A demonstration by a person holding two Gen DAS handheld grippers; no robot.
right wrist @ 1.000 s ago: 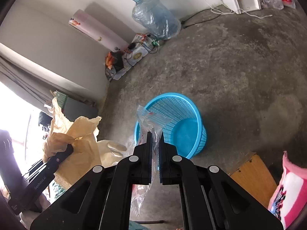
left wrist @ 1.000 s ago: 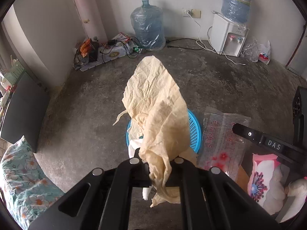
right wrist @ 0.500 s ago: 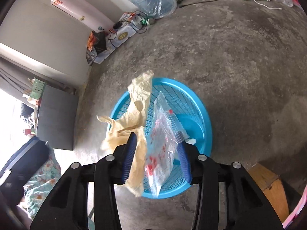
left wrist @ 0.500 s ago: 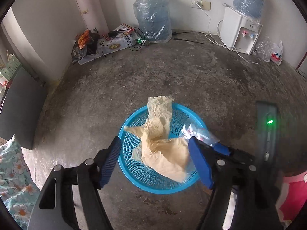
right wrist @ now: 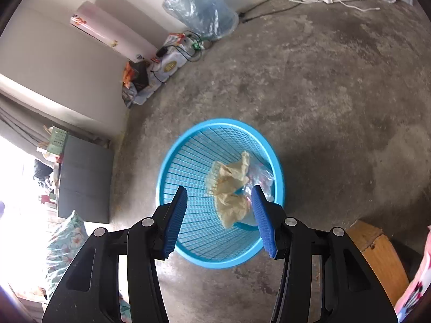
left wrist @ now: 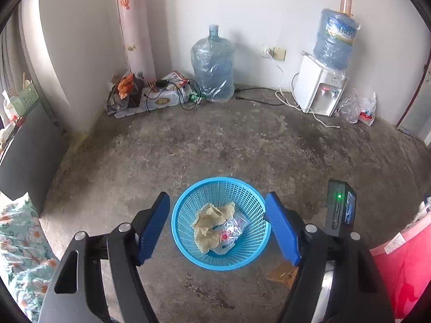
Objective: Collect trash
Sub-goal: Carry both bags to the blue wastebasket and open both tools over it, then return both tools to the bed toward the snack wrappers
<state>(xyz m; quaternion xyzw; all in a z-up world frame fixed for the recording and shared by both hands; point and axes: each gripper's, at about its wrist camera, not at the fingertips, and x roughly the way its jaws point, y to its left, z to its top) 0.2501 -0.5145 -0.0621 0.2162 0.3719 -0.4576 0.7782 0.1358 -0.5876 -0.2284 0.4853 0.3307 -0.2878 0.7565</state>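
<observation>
Left gripper (left wrist: 218, 230) is spread wide with nothing between the blue pads, hanging above the blue basket (left wrist: 188, 245) that sits on the concrete floor (left wrist: 215, 145). Going left to right in that view: a floral cushion (left wrist: 18, 245) at the far left edge, then the left pad, then the basket with the crumpled tan paper (left wrist: 208, 224) lying in the bottom and the clear plastic bag (left wrist: 231, 228) tucked right against it on the right side, then the right pad, and past that the camera box (left wrist: 340, 212) on the other gripper with a green light on. Right gripper (right wrist: 219, 219) has its jaws opening too, nothing pinched, and it looks straight down into the same basket where paper and bag lie touching each other. Back wall has a pink roll (left wrist: 136, 32) standing in the corner, a big water jug (left wrist: 212, 62) on the floor, and a white water dispenser (left wrist: 319, 90) off to the right.
</observation>
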